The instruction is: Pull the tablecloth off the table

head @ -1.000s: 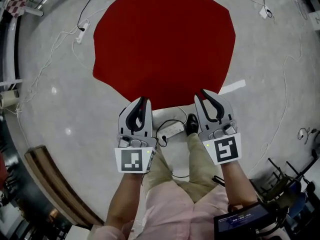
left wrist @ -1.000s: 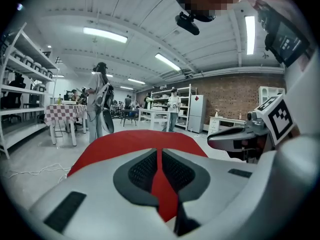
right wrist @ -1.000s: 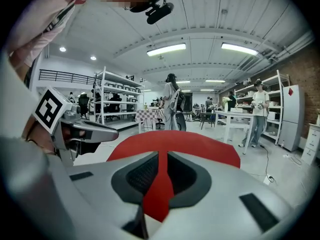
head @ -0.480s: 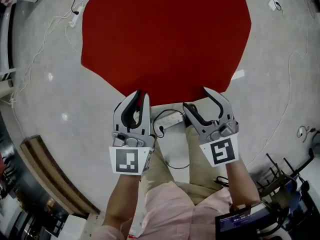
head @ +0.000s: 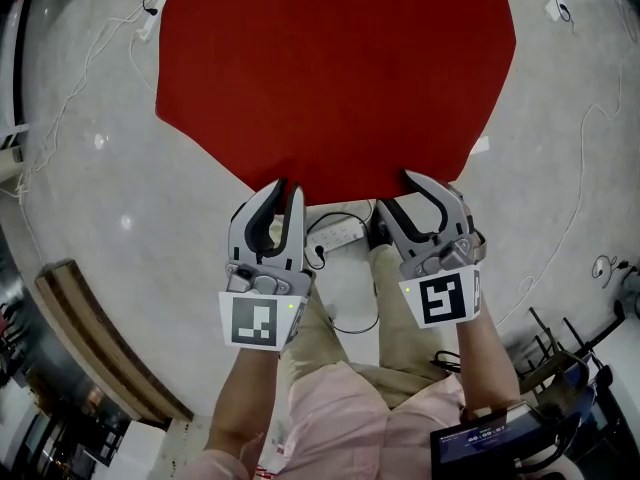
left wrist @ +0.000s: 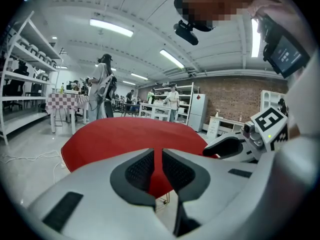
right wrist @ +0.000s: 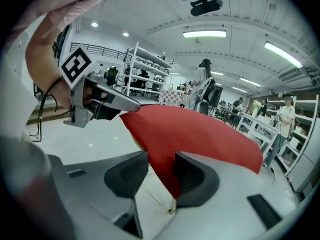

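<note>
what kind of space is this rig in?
Likely an indoor lab or workshop hall: open shelving racks, ceiling strip lights, and loose cables trailing across a polished floor.

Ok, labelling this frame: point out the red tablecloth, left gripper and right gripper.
red tablecloth [head: 335,78], head view, middle of its top.
left gripper [head: 288,189], head view, between its fingertips.
right gripper [head: 395,192], head view, between its fingertips.

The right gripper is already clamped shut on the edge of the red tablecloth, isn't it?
Not clamped yet. The right gripper view shows the right gripper with its jaws apart. They have just been closing in, and the edge of the red tablecloth hangs between them, unpinched.
</note>
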### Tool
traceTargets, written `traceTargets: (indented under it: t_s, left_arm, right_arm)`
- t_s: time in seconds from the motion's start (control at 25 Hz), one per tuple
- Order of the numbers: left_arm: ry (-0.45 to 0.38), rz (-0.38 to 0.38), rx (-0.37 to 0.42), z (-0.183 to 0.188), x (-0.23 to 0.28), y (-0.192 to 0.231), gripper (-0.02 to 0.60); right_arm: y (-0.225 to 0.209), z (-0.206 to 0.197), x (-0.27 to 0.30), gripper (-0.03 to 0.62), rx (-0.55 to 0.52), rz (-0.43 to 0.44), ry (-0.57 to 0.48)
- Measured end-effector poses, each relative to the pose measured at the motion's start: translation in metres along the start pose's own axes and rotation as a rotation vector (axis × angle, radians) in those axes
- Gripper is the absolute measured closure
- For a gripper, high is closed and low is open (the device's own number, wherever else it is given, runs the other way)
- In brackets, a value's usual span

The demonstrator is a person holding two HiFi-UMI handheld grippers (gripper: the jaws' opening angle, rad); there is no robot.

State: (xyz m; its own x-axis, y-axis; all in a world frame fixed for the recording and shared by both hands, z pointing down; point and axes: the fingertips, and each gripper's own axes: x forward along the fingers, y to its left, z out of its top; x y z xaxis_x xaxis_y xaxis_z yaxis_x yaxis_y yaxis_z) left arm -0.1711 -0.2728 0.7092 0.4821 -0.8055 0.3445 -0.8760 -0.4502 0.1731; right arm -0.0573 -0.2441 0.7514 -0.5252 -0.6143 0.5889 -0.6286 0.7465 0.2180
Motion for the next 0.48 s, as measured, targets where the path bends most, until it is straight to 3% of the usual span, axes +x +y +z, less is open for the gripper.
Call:
traceTargets:
  t_s: [0.16, 0.28, 0.32, 0.36, 0.4, 0.48]
  left_arm:
    - [-0.004, -0.022, 0.009, 0.002, -0.002, -0.012, 0.555]
    - [-0.005, -0.038, 0.028, 0.008, 0.000, -0.016, 0.550]
    - [-0.005, -0.047, 0.035, 0.010, 0.002, -0.017, 0.515]
    - [-0.004, -0.058, 0.041, 0.011, 0.003, -0.019, 0.417]
    - [-0.004, -0.071, 0.046, 0.012, 0.005, -0.021, 0.367]
    - [-0.008, -0.095, 0.057, 0.016, 0.007, -0.027, 0.314]
  right_arm:
    - [-0.006, 0.007, -0.007, 0.548, 0.049, 0.015, 0.002]
    - [-0.014, 0.020, -0.011, 0.560, 0.076, 0.017, 0.000]
    - [-0.016, 0.025, -0.012, 0.560, 0.079, 0.018, -0.002]
    - [-0.018, 0.030, -0.013, 0.562, 0.084, 0.017, -0.007]
    - [-0.021, 0.035, -0.015, 0.562, 0.091, 0.016, -0.012]
    - [-0.027, 0.047, -0.020, 0.562, 0.109, 0.010, -0.023]
